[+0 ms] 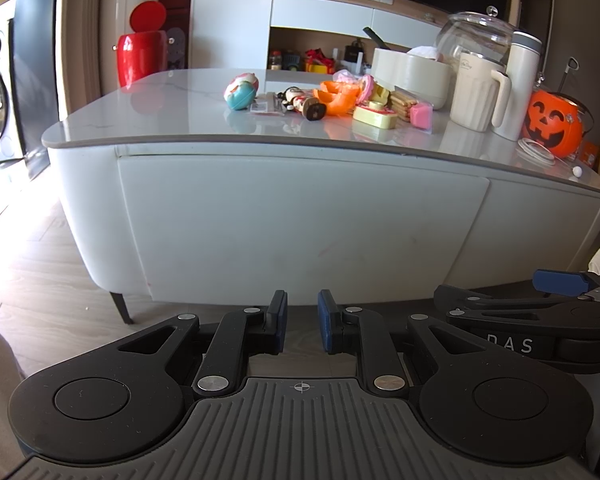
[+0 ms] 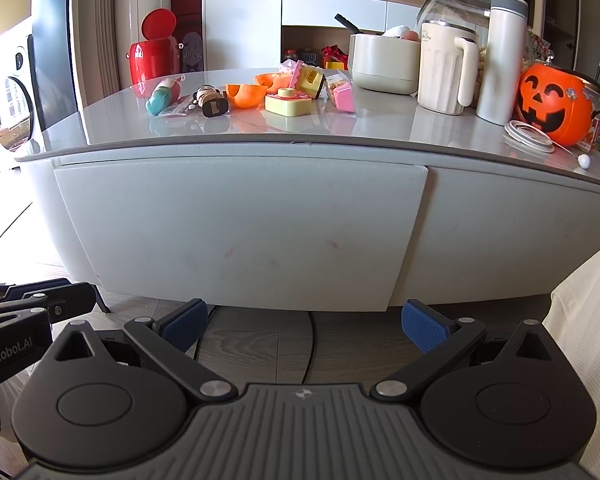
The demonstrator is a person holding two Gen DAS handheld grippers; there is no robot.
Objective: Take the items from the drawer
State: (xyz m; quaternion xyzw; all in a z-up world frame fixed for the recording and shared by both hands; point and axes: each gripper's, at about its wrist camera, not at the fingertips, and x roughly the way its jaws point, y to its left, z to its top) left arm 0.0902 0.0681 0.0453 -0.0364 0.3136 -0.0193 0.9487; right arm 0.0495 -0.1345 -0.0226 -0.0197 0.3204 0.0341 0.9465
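Observation:
A low white table holds a wide drawer front, also seen in the right wrist view; it sits closed under the grey tabletop. My left gripper hovers low in front of the drawer's bottom edge, its blue pads a narrow gap apart with nothing between them. My right gripper stands wide open just below the same drawer front, empty. On the tabletop lie small toys: a blue-pink one, orange halves and a yellow box.
A cream jug, white flask, glass jar, beige bowl and pumpkin bucket crowd the table's right side. A black cable runs over the wooden floor. White fabric is at the right.

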